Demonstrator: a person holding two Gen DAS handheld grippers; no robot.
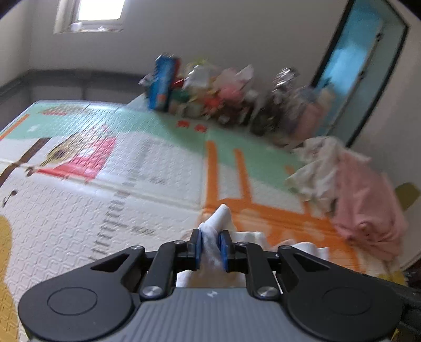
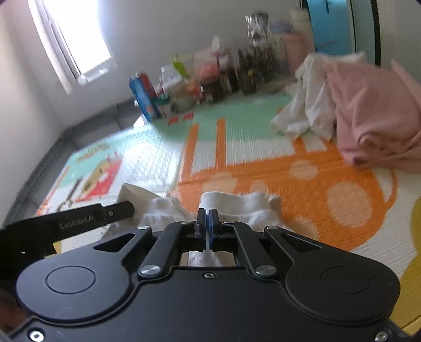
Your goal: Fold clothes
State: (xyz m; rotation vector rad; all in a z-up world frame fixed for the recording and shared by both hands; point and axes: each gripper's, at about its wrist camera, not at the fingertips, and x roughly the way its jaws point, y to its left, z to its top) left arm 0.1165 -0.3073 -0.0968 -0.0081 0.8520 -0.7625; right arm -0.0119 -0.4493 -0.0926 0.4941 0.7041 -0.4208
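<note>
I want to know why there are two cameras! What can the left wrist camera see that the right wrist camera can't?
Only the left wrist view shows the left gripper head-on, its blue pads pinching a bunched fold of the white garment.

Only the right wrist view shows the right gripper, shut on the same white garment, with the other gripper's black side poking in at the left.

Both show the play mat, the pink garment, the cream garment, the window and the blurry clutter by the wall.

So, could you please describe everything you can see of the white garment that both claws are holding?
The white garment looks like soft, textured cloth, crumpled rather than flat. It lies bunched on the orange part of the play mat. The left claw pinches a raised fold; the right claw is shut on another edge.
</note>
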